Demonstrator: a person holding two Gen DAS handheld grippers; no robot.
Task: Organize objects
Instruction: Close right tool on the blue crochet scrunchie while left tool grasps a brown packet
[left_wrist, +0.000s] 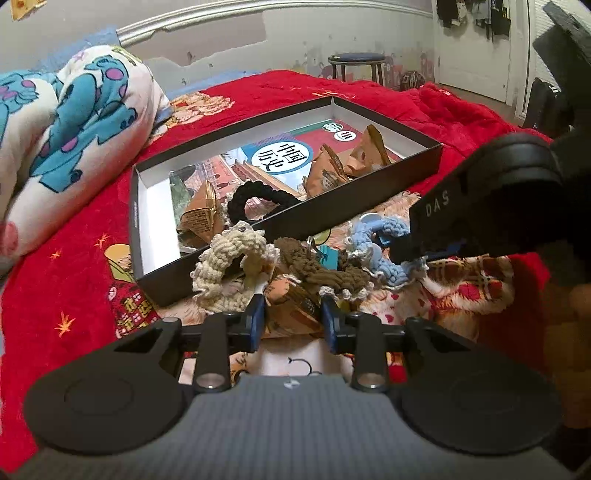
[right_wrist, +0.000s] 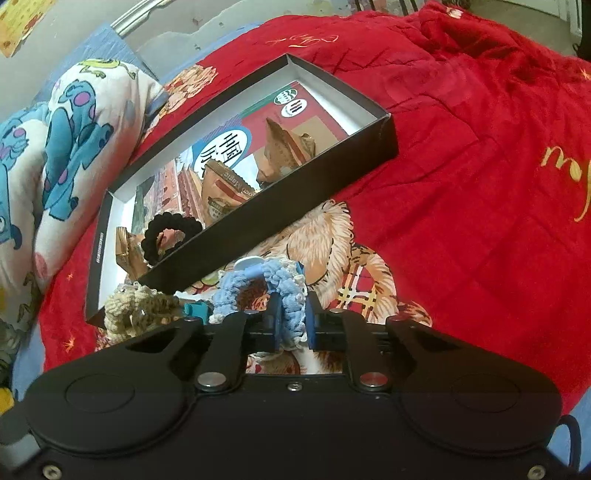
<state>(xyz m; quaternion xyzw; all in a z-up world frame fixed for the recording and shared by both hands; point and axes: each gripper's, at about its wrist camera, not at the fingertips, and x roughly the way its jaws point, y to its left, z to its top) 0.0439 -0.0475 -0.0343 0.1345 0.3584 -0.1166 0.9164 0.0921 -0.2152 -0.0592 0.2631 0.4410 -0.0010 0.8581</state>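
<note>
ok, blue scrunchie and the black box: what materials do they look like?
Blue scrunchie: looks like chunky chenille-type yarn, matte, fuzzy loops, pale lacy edging. Black box: likely rigid cardboard, matte black outside, white lining, crisp thin walls.

Both wrist views are lit by soft, even indoor light, fairly bright, with saturated colour on the plush red blanket (left_wrist: 303, 88). Shadows are weak: a dull one lies inside the shallow black cardboard box with white inner walls (left_wrist: 373, 110) along its near wall. The glossy printed book cover (left_wrist: 236, 162) in the box shows pale glare. Fisheye bending curves the white wall moulding (left_wrist: 207, 14) and rounds dark corners. Edges look smeared; the centre is fairly sharp.
</note>
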